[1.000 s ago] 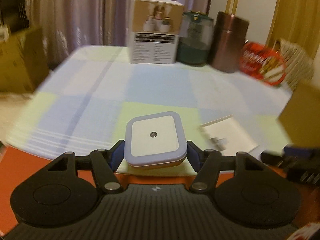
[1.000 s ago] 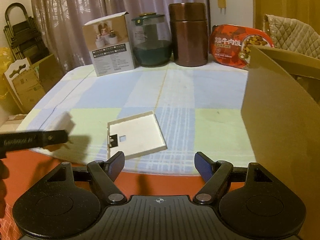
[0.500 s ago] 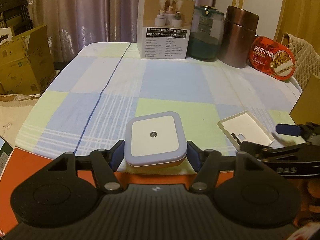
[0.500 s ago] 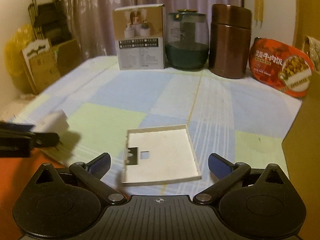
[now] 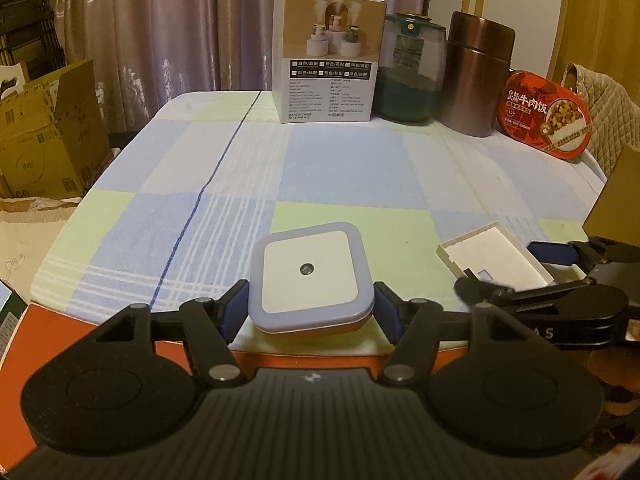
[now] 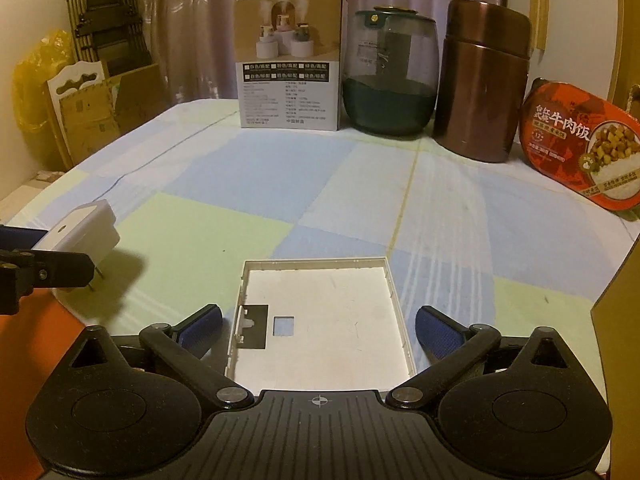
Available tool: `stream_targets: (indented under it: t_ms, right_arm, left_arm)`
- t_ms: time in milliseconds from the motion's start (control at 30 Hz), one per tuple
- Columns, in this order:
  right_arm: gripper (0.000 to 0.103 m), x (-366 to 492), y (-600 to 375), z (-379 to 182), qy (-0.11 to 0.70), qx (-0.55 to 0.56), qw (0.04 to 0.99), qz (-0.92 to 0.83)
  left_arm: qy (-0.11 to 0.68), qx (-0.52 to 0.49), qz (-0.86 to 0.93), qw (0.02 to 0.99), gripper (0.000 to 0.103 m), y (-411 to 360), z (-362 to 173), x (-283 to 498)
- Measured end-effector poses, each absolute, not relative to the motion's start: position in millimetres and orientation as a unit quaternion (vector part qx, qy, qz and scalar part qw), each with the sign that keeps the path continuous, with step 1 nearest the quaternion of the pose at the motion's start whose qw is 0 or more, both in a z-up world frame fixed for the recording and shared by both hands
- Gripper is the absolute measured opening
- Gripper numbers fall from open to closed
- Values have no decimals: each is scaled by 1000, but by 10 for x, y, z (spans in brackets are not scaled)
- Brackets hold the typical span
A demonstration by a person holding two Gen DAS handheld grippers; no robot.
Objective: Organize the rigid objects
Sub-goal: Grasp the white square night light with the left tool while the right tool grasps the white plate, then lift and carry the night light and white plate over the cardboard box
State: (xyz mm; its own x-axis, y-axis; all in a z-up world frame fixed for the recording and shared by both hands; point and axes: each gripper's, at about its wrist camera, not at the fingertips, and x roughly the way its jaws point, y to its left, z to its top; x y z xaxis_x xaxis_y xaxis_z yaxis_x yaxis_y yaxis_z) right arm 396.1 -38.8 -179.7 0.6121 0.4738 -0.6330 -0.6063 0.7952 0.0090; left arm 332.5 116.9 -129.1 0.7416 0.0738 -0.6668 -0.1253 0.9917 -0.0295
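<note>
Table (image 6: 280, 176): we logged box, jar, canister and food tub lined along its far edge. White tray (image 6: 324, 320): lay flat near the front edge, not yet lifted, between our right gripper's (image 6: 318, 330) closing, untouching jaws. Night light (image 5: 310, 276): clamped in our left gripper (image 5: 310, 312), unplaced.

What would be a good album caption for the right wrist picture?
Right gripper, jaws closing, straddles a shallow white tray on the checked tablecloth; at left, the left gripper holds a white plug-in night light.
</note>
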Motion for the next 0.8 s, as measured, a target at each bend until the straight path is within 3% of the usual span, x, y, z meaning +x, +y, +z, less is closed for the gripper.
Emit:
stream_targets:
  t_ms: [33, 367, 800]
  right_arm:
    - [85, 3952, -382, -1776, 321, -106, 891, 302]
    - [84, 3710, -493, -1579, 323, -105, 899, 278]
    - [84, 2915, -984, -801, 304, -29, 925, 227]
  left_arm:
    - [355, -34, 54, 933, 61, 1162, -1292, 3323]
    - [350, -24, 44, 935, 61, 1073, -1218, 3230]
    - [310, 14, 21, 950, 61, 626, -654, 2515]
